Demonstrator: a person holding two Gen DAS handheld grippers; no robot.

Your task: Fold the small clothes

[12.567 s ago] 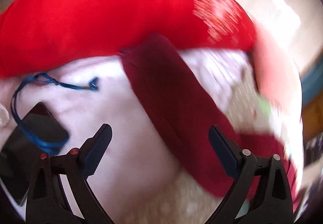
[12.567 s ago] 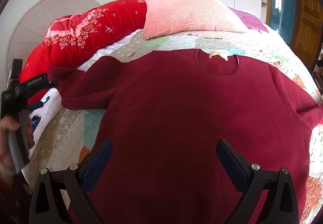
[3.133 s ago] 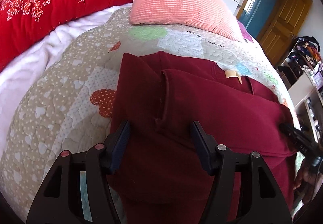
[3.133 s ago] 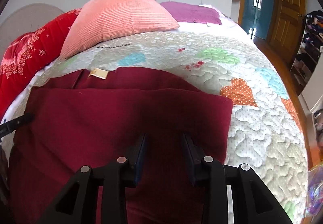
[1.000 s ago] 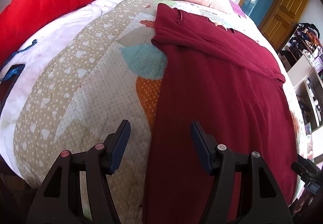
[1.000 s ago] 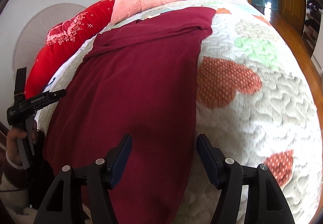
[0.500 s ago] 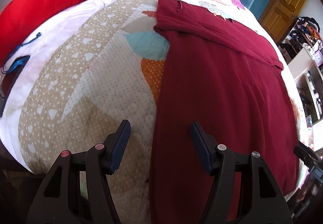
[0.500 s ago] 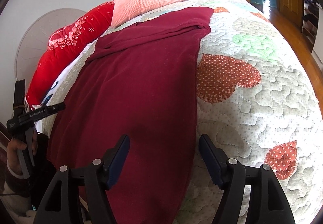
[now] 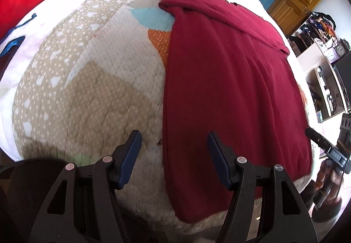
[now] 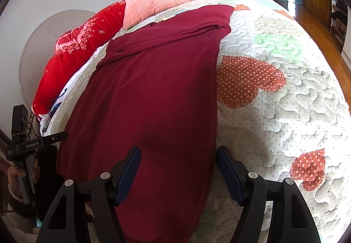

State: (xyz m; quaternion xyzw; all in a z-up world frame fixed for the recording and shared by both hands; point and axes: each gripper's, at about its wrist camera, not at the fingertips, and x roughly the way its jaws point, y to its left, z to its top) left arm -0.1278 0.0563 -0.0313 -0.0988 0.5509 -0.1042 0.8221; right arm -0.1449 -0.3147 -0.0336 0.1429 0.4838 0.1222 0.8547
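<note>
Maroon shirt lies flat on the quilted bed, sides already folded in to a long narrow strip; collar end far from both claws, hem end nearest, draping over the bed edge.

Left claw: jaws apart, nothing between the pads. The shirt's left long edge runs just ahead, between the fingers.

Right claw: jaws apart, empty, hovering over the hem with the shirt's right edge just inside its right finger.

Step in hand, as I judge it: lining up on the two hem corners. Next move calls for lowering each claw, pinching a corner, then carrying the hem up toward the collar.
</note>
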